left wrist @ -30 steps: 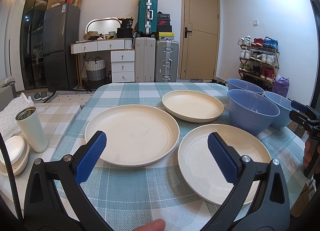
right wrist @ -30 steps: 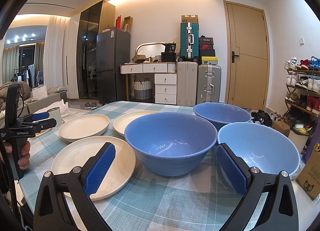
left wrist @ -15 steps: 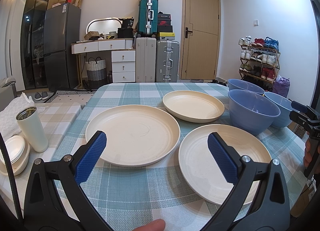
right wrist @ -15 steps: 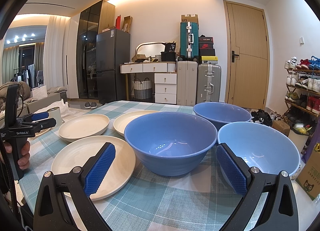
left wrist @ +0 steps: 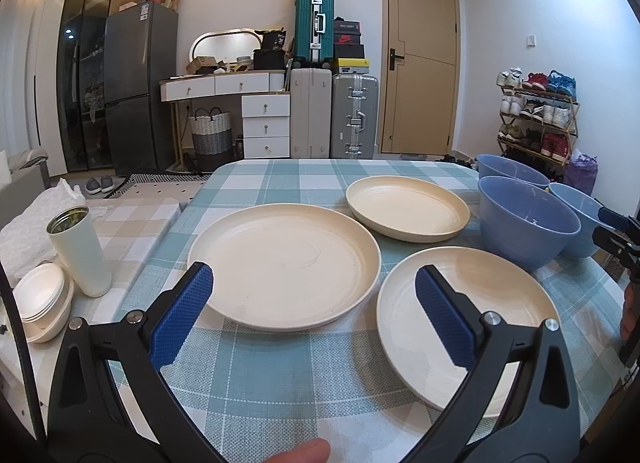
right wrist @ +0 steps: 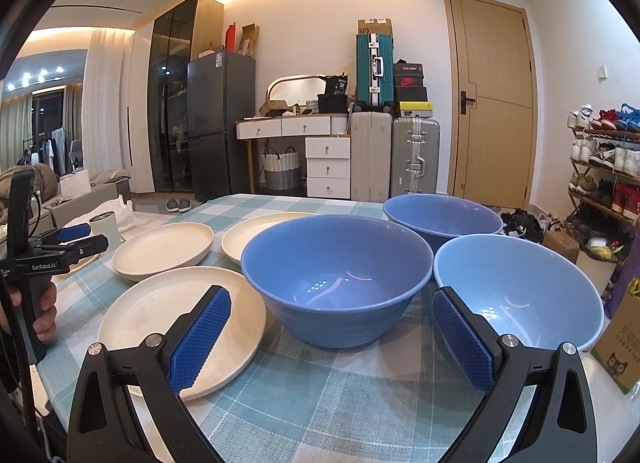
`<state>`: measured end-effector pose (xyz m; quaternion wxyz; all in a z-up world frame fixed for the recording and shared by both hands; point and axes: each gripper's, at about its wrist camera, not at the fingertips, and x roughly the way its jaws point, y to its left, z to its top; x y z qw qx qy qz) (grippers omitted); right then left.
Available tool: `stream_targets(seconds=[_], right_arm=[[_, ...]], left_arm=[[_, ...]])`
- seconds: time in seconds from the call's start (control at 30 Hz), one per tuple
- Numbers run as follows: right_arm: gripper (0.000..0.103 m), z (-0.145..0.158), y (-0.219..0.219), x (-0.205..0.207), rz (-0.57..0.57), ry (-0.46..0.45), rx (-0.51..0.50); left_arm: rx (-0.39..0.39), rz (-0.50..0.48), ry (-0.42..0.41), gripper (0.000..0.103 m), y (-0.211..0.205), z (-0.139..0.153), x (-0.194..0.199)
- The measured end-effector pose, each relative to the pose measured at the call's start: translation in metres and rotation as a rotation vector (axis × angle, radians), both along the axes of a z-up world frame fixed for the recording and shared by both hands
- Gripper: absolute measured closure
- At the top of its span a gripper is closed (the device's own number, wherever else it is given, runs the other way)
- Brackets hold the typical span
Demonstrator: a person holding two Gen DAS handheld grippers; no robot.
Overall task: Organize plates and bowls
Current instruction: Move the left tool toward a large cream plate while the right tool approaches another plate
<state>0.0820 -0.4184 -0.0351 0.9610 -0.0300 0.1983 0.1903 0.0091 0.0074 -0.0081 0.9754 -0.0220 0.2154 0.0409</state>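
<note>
Jaws of both the left gripper and right gripper stand spread, holding nothing. Three cream plates occupy frame centre: large plate, near plate, far plate. Three blue bowls sit at right, the nearest bowl centre-frame. All appear light, rigid, smooth plastic, likely slippery. Recommended hold: pinch across the rim.

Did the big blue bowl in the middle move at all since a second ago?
No. In the right wrist view the middle blue bowl sits in the same spot beside the nearest cream plate and the light blue bowl as before.
</note>
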Motion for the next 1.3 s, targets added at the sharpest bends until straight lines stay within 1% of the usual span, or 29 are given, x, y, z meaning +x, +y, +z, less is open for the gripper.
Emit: stream_targets(seconds=[0.07,0.17,0.37,0.53,0.67,0.93,1.0,1.17,1.3], right_arm=[[0.0,0.0,0.005,0.002,-0.001,0.016,-0.021],[0.0,0.003,0.009,0.003,0.006,0.023,-0.026],[0.0,0.02,0.021,0.004,0.033,0.054,-0.016],[0.0,0.042,0.038,0.009,0.063,0.074,0.002],[0.0,0.064,0.056,0.012,0.098,0.08,-0.004],[0.0,0.09,0.097,0.026,0.159,0.129,-0.02],[0.0,0.096,0.105,0.03,0.164,0.138,-0.025],[0.0,0.106,0.125,0.049,0.165,0.167,-0.029],[0.0,0.109,0.139,0.065,0.162,0.192,-0.03]], left_arm=[[-0.02,-0.004,0.01,0.002,0.0,-0.001,0.001],[-0.06,-0.006,0.017,0.002,0.004,0.001,0.002],[-0.023,0.038,0.015,0.002,0.001,0.016,-0.001],[-0.026,0.062,0.022,0.002,0.003,0.031,-0.007],[-0.023,0.076,0.033,0.002,0.005,0.044,-0.01],[-0.066,0.107,0.066,0.002,0.012,0.067,-0.011],[-0.078,0.118,0.076,0.002,0.014,0.071,-0.01],[-0.08,0.154,0.09,0.002,0.022,0.078,-0.004],[-0.117,0.18,0.108,0.002,0.036,0.081,0.005]])
